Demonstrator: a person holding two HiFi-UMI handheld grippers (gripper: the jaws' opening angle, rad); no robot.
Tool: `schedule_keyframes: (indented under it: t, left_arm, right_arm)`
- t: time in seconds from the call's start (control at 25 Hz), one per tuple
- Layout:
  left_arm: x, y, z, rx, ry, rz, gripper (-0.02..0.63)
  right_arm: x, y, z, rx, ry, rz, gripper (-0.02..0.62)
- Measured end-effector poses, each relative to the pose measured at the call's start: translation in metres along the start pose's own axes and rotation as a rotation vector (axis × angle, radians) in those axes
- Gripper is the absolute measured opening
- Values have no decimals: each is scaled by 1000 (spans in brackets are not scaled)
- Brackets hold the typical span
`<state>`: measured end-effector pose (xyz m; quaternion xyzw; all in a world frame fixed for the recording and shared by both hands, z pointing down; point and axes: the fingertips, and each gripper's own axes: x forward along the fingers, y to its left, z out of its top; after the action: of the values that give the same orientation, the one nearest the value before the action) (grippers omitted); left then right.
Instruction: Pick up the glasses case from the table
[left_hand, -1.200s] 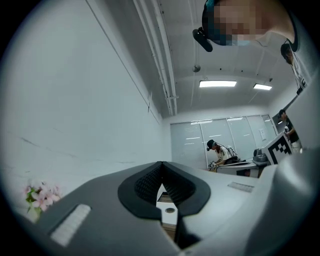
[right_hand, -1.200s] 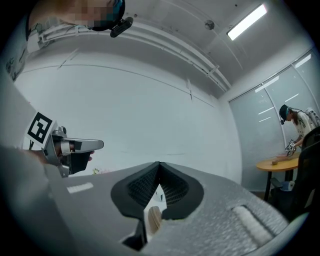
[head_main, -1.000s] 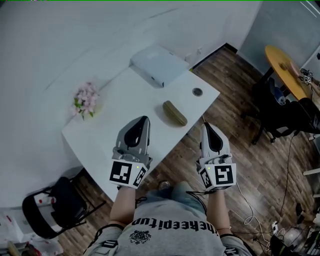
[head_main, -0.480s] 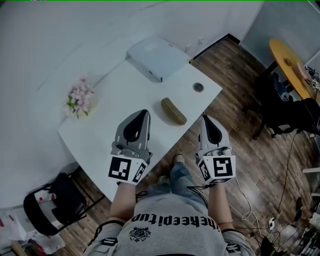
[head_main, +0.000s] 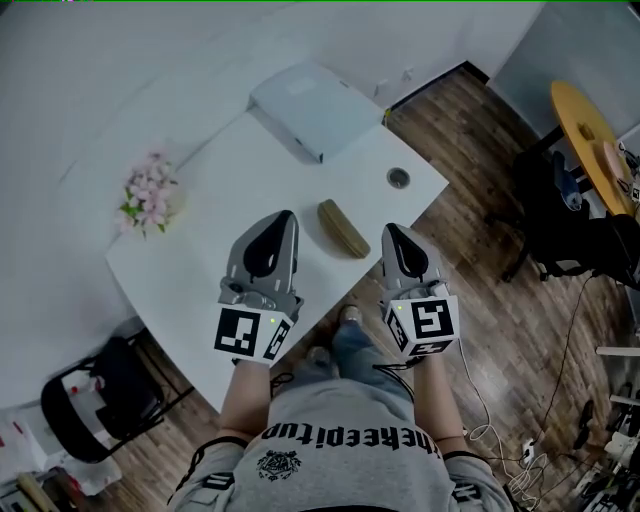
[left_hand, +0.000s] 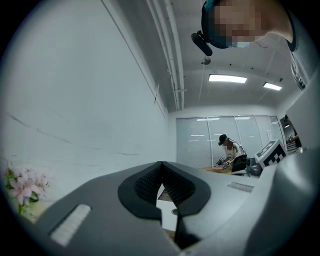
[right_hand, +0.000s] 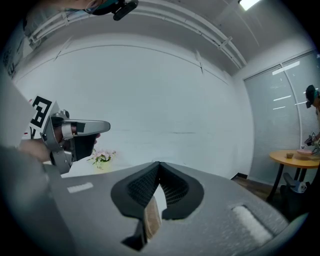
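The olive-green glasses case (head_main: 342, 228) lies on the white table (head_main: 210, 250) near its front edge, a little right of the middle. In the head view my left gripper (head_main: 284, 216) hovers over the table just left of the case, jaws shut and empty. My right gripper (head_main: 391, 231) hangs off the table edge just right of the case, also shut with nothing in it. In the left gripper view the pads (left_hand: 150, 181) meet at the tip. The right gripper view shows the same closed pads (right_hand: 144, 186). Neither gripper view shows the case.
A white flat box (head_main: 315, 108) sits at the table's far end, a pot of pink flowers (head_main: 148, 195) at its left side and a small round disc (head_main: 398, 178) near the right corner. A black chair (head_main: 85, 405) stands at the lower left, a yellow round table (head_main: 590, 145) to the right.
Both grippers have moved forward toward the table. The right one also came in leftward, closer to the case. Jaws stayed shut and the case has not moved.
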<state>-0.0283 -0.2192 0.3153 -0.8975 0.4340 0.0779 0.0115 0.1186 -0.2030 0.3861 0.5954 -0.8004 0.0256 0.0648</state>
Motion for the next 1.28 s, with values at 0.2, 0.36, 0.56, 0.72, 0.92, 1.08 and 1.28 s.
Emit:
schedule_keyframes:
  t: [0.2, 0.36, 0.56, 0.72, 0.92, 1.08, 1.28]
  left_arm:
    - [8, 9, -8, -9, 12, 33, 14]
    - [13, 16, -15, -17, 26, 60, 14]
    - [16, 21, -24, -15, 45, 91, 14]
    - [18, 26, -31, -21, 60, 113, 14]
    - [18, 33, -36, -26, 71, 138, 13]
    - [17, 40, -38, -33, 77, 160, 14]
    - [13, 47, -39, -33, 83, 194, 14]
  right_arm:
    - [21, 2, -17, 8, 61, 51, 5]
    - [37, 3, -32, 7, 122, 83, 5]
    - [53, 5, -54, 20, 203, 120, 5]
    - [64, 8, -72, 30, 265, 148, 5]
    - [72, 15, -92, 38, 335, 182, 14]
    - [77, 19, -105, 42, 388, 202, 35]
    - [83, 25, -122, 36, 457, 227, 107]
